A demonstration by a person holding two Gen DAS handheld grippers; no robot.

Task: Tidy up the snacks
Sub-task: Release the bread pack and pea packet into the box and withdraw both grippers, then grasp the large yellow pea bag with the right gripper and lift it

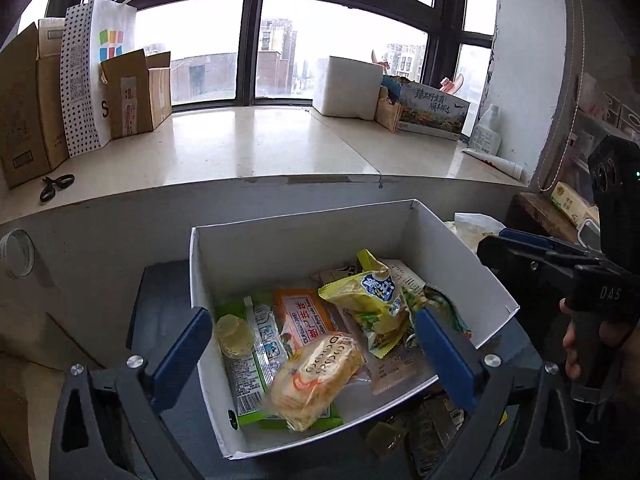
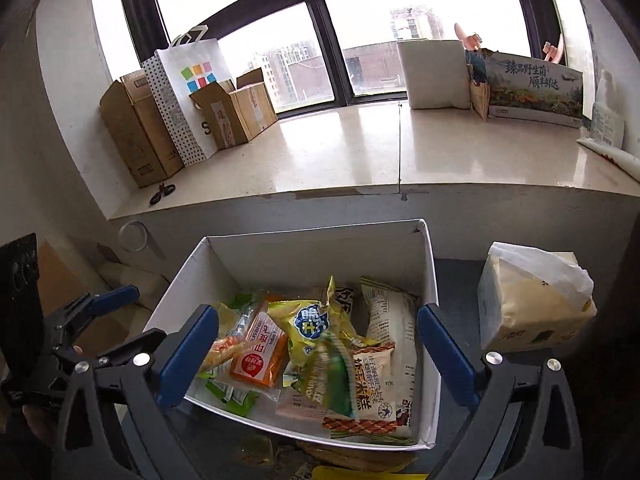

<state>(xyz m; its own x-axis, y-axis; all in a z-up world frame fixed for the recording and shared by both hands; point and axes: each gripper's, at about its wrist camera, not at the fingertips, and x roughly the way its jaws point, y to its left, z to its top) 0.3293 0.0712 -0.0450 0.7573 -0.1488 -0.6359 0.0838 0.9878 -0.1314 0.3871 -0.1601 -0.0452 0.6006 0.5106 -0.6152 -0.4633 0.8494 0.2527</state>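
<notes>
A white open box (image 1: pixel 304 216) (image 2: pixel 312 228) stands on a dark surface and holds several snacks. In the left wrist view these are a yellow-green bag (image 1: pixel 372 300), an orange packet (image 1: pixel 300 316), a wrapped cake (image 1: pixel 316 376) and a green packet (image 1: pixel 248 360). The right wrist view adds a white rice-cake packet (image 2: pixel 384 360) and a blurred green packet (image 2: pixel 332 368). Above the box's near side my left gripper (image 1: pixel 312 320) is open, its pads on nothing. My right gripper (image 2: pixel 318 316) is open too, empty, over the same box. A few packets (image 1: pixel 432 432) lie outside the front wall.
A tissue pack (image 2: pixel 528 304) stands right of the box. Behind is a stone window sill (image 1: pixel 260 148) with cardboard boxes (image 1: pixel 132 96), a dotted paper bag (image 1: pixel 96 68), scissors (image 1: pixel 56 186), a white foam block (image 1: pixel 348 86), a printed carton (image 1: pixel 432 112) and a bottle (image 1: pixel 486 130).
</notes>
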